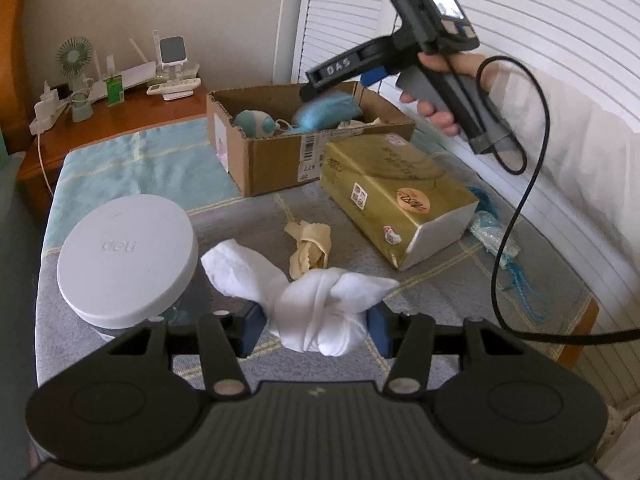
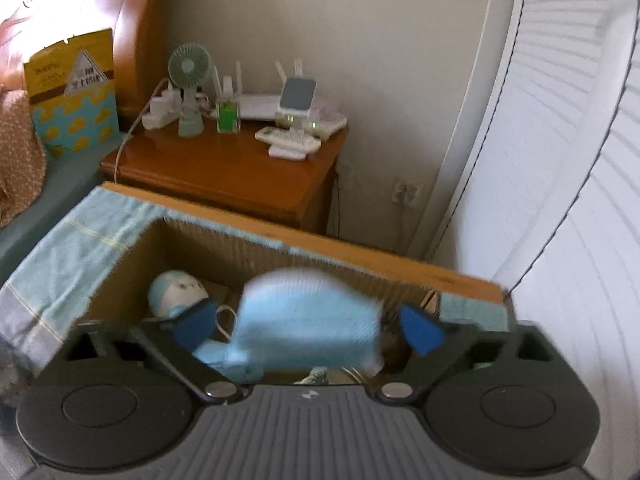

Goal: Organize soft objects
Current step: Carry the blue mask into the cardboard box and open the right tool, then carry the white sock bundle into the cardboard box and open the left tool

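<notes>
Left claw (image 1: pixel 318 326) is pinching knotted white cloth (image 1: pixel 320 312) | right claw (image 2: pixel 310 330), spread, is releasing blue cloth (image 2: pixel 308 320) over cardboard box (image 1: pixel 272 160) | beige rag (image 1: pixel 310 248) is waiting mid-desk.

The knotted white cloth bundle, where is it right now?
In the left wrist view the knotted white cloth bundle sits low and central, clamped between the left gripper's jaws, just right of the round white lidded container.

White round lid (image 1: pixel 127 254) — "deli" (embossed); right gripper (image 1: pixel 320 80) — "DAS".
</notes>
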